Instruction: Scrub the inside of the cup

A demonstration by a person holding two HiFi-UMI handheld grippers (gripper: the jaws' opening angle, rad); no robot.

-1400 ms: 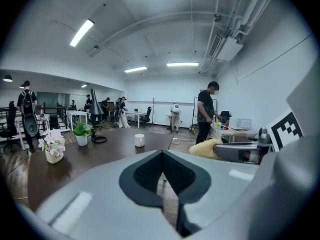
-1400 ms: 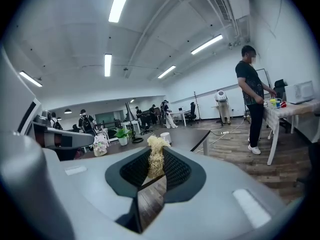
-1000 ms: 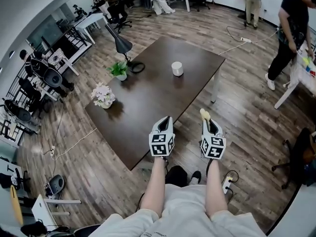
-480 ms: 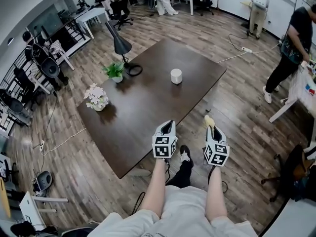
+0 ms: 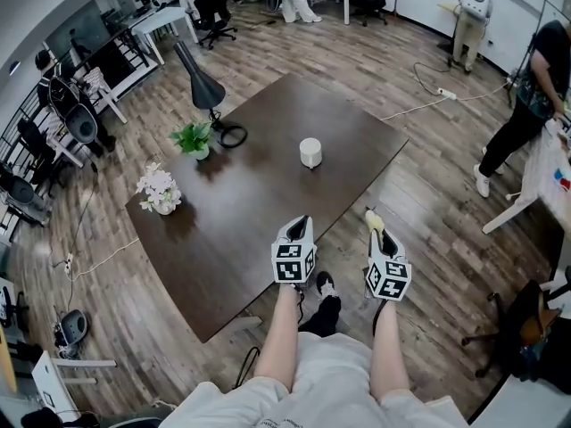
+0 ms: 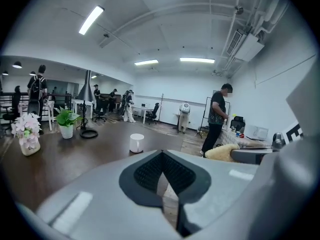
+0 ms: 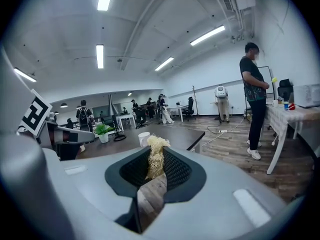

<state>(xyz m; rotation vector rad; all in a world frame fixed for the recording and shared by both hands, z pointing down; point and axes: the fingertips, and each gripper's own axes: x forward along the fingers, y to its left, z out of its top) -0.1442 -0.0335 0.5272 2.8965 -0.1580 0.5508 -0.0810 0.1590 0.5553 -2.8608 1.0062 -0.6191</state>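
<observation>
head view, one cup [image 5: 310, 152], two plants [image 5: 192, 138], left hand-held gripper [image 5: 301, 224] clenched, right hand-held gripper [image 5: 378, 231] grasping scrubber [image 5: 371, 214]

the white cup [image 5: 310, 152] on the dark table [image 5: 254, 217] is too small to show its inside, the scrubber [image 7: 156, 145] is half buried between the right gripper [image 7: 156, 159]'s closed jaws, and the head view's right edge crops a bystander [image 5: 540, 78].

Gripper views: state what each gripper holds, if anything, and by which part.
The right gripper pinches a pale fibrous scrubber by its lower end; the tuft pokes past the tips. The left gripper is shut on nothing.
</observation>
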